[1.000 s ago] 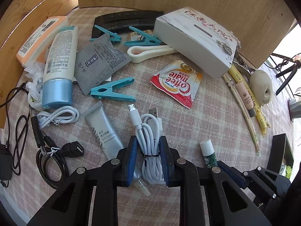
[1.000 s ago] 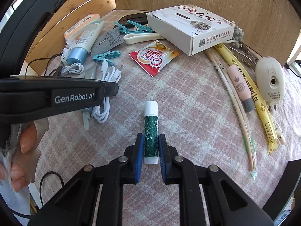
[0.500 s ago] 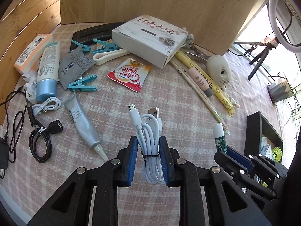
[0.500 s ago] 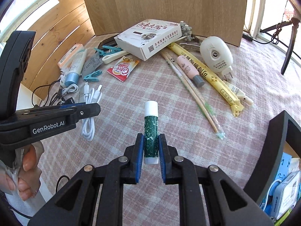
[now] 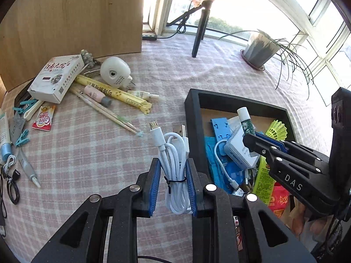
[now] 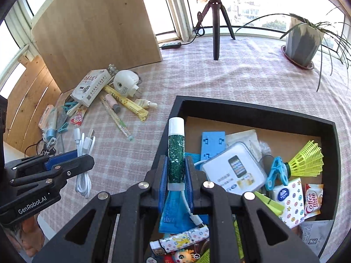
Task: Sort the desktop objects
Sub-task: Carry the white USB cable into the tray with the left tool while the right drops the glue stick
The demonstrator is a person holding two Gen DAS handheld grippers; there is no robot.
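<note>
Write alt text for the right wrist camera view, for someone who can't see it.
The right gripper holds a green lip balm tube above a black tray full of small items. At left, the left gripper holds a coiled white cable over a checked tablecloth.

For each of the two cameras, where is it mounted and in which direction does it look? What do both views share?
Left wrist: sits on the left gripper, looking along its fingers at the bundled white USB cable it holds, the checked table beyond; the right gripper shows at right.
Right wrist: sits on the right gripper, looking down over the black tray, gripping a green lip balm; the left gripper shows at left.
Shared: tray, cable, lip balm, white box.
</note>
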